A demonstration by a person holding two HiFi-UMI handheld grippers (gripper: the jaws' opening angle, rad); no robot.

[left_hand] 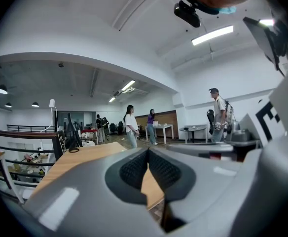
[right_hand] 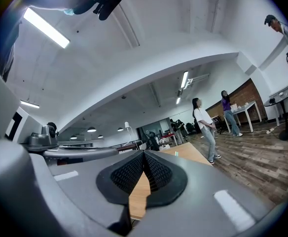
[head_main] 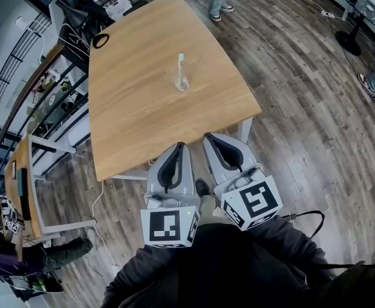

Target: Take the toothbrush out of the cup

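toothbrush (head_main: 180, 65): stands upright in the cup, its pale head uppermost, clear of the rim
cup (head_main: 182, 82): clear, upright on the desk, about midway between the left and right edges and somewhat nearer the far edge than the near one
desk (head_main: 136, 114): light wood top; nothing else stands near the cup
toothbrush to grippers: well apart; the whole near half of the desk lies between the cup and both sets of jaws, and neither gripper touches cup or brush
left gripper (head_main: 176, 147): at the desk's near edge, pointing across it toward the cup; in the left gripper view (left_hand: 147, 154) its ribbed pads meet at the tips with nothing between them, only desk wood showing in the gap below
right gripper (head_main: 211, 138): just beside the left one, near the desk's near right corner, also aimed over the top; in the right gripper view (right_hand: 144, 155) its jaws are pressed together and empty
dark loop (head_main: 101, 40): lies at the desk's far left corner, well away from the cup
person's sleeves (head_main: 226, 268): dark, at the bottom of the head view behind both marker cubes
bystanders (left_hand: 130, 125): stand on the wood floor beyond the desk's far edge
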